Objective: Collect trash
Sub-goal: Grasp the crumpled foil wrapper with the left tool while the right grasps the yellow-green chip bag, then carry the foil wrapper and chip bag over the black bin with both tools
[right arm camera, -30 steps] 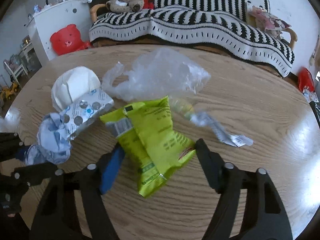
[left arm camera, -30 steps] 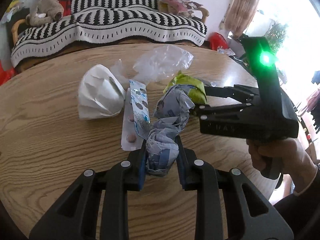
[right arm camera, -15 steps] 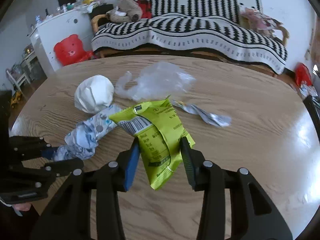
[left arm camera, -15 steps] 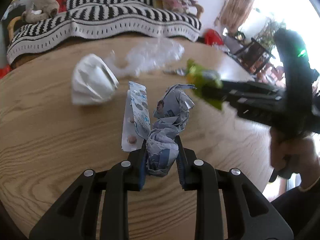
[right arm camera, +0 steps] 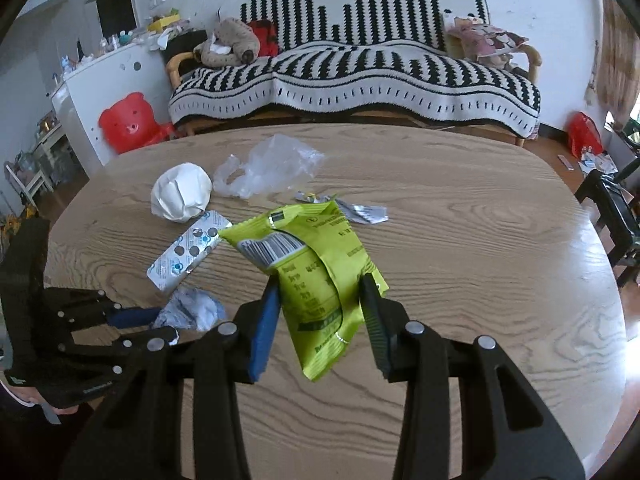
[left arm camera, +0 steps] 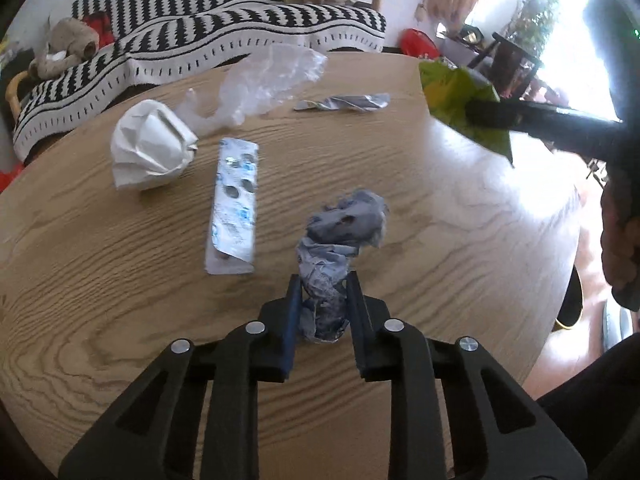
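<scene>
I see a pale wood-grain surface (right arm camera: 480, 264) with a glossy sheen, a crinkled clear plastic bag (right arm camera: 272, 168), a foil-backed silver blister strip (left arm camera: 234, 204), a creased white paper ball (left arm camera: 150, 150), and my matt black plastic right claw (right arm camera: 320, 300) pinching a shiny lime-green snack wrapper (right arm camera: 320, 264).

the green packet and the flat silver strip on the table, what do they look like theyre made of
Green snack packet: thin printed plastic film, it seems; glossy, creased, barcode on it.
Blister strip: silvery foil, probably over plastic; shiny, with round pockets, several looking pressed out.
</scene>
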